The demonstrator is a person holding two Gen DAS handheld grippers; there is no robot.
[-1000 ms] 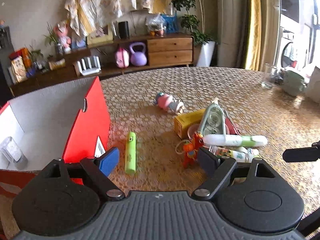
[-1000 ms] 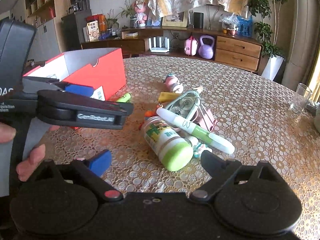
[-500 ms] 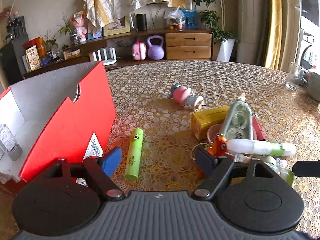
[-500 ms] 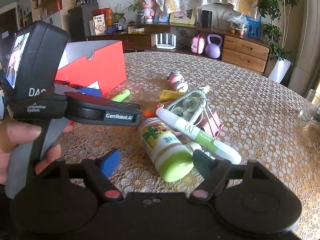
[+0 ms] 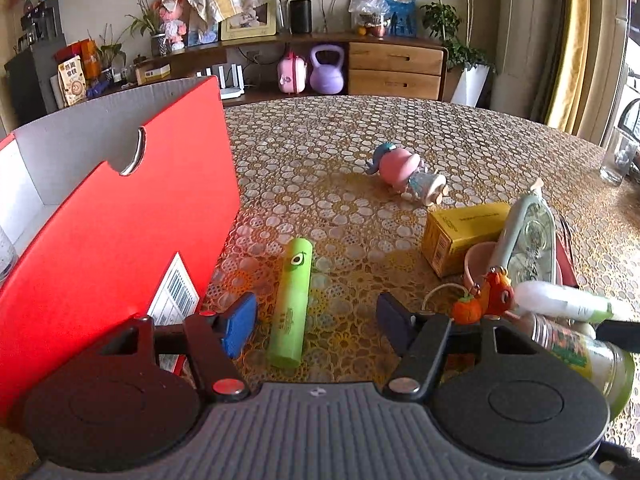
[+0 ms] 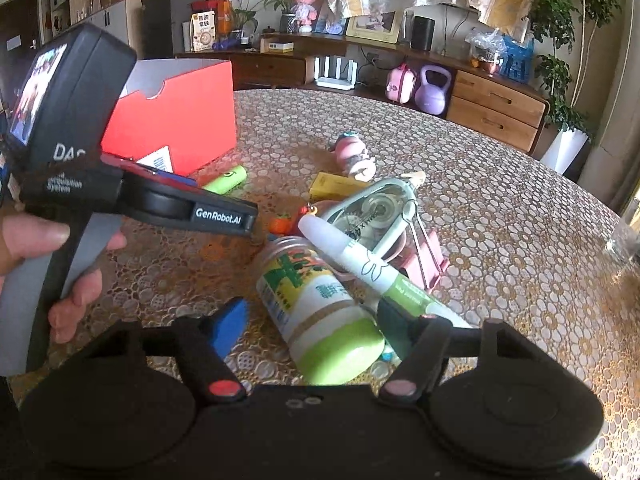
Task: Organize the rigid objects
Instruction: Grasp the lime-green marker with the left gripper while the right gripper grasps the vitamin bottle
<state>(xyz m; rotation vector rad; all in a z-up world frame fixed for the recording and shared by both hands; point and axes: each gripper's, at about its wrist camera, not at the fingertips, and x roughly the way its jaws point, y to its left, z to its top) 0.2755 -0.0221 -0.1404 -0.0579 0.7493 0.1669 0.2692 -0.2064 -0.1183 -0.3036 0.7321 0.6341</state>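
Note:
A green tube (image 5: 292,300) lies on the table beside the open red box (image 5: 120,232). My left gripper (image 5: 316,320) is open, its fingers on either side of the tube's near end, not touching it. My right gripper (image 6: 312,324) is open around the green-capped bottle (image 6: 320,304), which lies on its side. A white-and-green marker (image 6: 372,268) rests across the bottle. The left gripper's body (image 6: 160,204) shows in the right wrist view, above the table left of the pile.
A pile holds a yellow box (image 5: 464,232), a tape dispenser (image 5: 528,240), a pink cup (image 5: 480,260), an orange keychain (image 5: 484,296) and a pink binder clip (image 6: 424,256). A pink toy figure (image 5: 408,172) lies farther back. A glass (image 5: 616,160) stands at the far right.
My left gripper has moved forward and down to the green tube, which now lies between its fingers. My right gripper has closed in on the green-capped bottle.

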